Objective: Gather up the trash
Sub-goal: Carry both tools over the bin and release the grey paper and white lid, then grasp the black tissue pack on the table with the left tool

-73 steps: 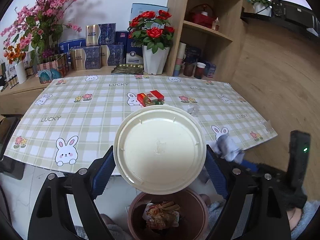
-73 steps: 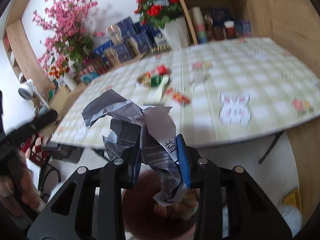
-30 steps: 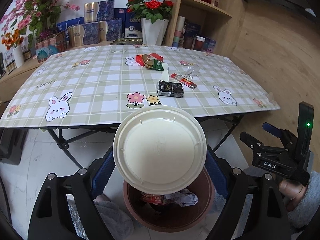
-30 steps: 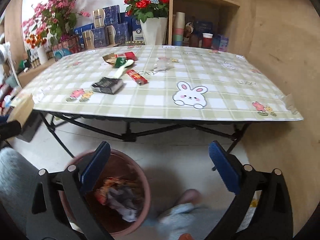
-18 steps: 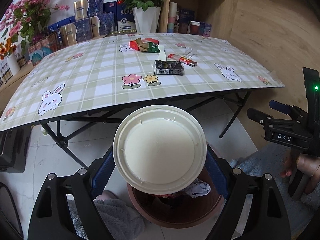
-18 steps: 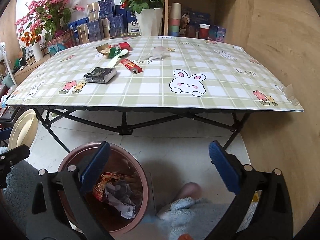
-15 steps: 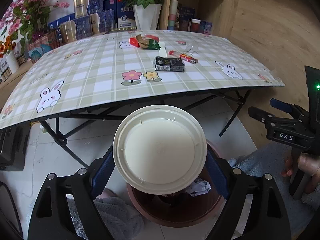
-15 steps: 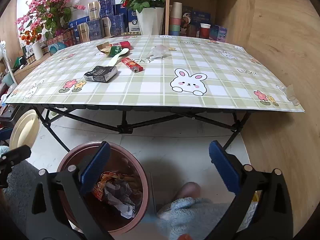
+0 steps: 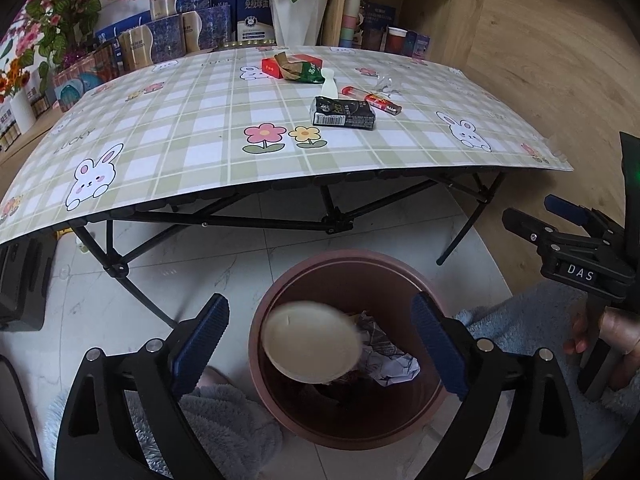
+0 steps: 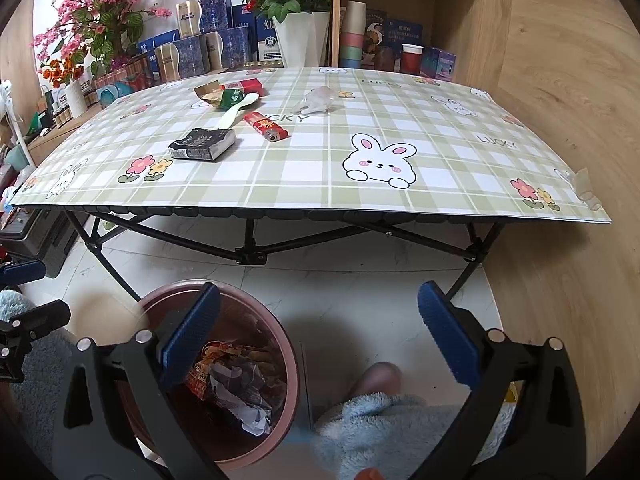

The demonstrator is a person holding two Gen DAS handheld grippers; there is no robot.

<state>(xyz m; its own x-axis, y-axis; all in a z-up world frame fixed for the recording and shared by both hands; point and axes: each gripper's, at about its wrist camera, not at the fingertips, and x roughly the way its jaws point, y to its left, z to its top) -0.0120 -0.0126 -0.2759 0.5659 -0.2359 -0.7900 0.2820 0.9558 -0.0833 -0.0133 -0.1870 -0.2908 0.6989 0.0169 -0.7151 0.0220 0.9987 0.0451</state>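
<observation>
A cream round lid (image 9: 313, 342), blurred, is dropping into the brown bin (image 9: 280, 404) on the floor, over crumpled paper (image 9: 390, 362). My left gripper (image 9: 320, 344) hangs above the bin, its jaws opening, nothing pressed between the pads. My right gripper (image 10: 318, 336) is open and empty, right of the bin (image 10: 288, 420); it also shows in the left wrist view (image 9: 548, 216). On the checked table (image 10: 440, 184) lie a black packet (image 10: 202, 144), a red lighter (image 10: 266, 125), a white spoon (image 10: 236, 110), wrappers (image 10: 224, 94) and clear plastic (image 10: 318, 102).
The folding table's black legs (image 10: 250, 254) stand just behind the bin. Boxes, flower pots (image 10: 296, 36) and cups (image 10: 354, 36) line the back shelf. A wooden wall (image 10: 560, 80) is on the right. A person's fleece sleeve (image 10: 380, 432) and foot are near the bin.
The left gripper sank toward the bin, then let go of the cream lid, which now falls into it. The right gripper stays open and nearly still.
</observation>
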